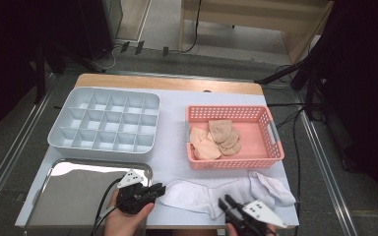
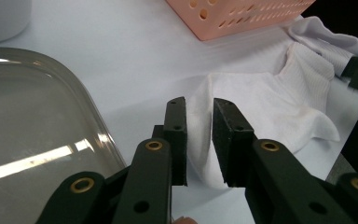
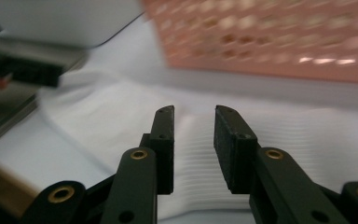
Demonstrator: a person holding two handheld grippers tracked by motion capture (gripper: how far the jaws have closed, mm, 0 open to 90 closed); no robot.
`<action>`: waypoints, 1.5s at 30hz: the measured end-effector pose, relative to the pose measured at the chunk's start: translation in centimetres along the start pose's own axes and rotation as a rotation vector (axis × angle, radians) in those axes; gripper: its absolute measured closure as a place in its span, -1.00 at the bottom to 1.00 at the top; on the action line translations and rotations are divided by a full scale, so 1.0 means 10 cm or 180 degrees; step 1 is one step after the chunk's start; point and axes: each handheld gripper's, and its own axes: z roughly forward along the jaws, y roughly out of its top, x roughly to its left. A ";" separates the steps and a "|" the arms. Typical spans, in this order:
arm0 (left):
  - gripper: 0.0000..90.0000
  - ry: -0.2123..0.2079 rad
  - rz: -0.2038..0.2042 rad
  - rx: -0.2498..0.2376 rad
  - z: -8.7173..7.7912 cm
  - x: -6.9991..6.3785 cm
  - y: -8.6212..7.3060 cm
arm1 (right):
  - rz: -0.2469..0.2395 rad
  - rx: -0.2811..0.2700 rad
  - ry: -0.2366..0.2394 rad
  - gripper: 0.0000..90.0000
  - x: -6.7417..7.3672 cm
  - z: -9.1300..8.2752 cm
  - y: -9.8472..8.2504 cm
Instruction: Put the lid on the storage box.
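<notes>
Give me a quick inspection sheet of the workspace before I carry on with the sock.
Surface: white-topped table, wooden far edge.
Job's things: white sock lying flat along the near edge, one end by the steel tray.
Clutter: grey divided organiser, compartments bare; pink basket holding beige folded pieces.
Grippers: left hand-held gripper open, sock end between its jaws; right hand-held gripper open above the sock's ribbed part.
Cables: black lead trailing from the left one across the tray.
Surroundings: floor cables, stand legs, dark sides.

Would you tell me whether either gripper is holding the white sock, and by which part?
Neither holds it: the left gripper straddles the white sock at one end, jaws apart; the right gripper hovers open.
</notes>
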 end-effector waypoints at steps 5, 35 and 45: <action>0.71 -0.0004 -0.0006 -0.0034 -0.02 0.01 0.01 | 0.0084 -0.0237 -0.0643 0.45 -0.39 -0.19 0.03; 0.65 -0.0048 0.0006 -0.0043 -0.03 0.00 0.01 | 0.0213 -0.0038 -0.1036 0.78 -0.83 -0.05 -0.14; 0.69 -0.0048 0.0016 -0.0029 -0.02 -0.01 0.00 | 0.0223 -0.0038 -0.1030 0.80 -0.84 -0.06 -0.13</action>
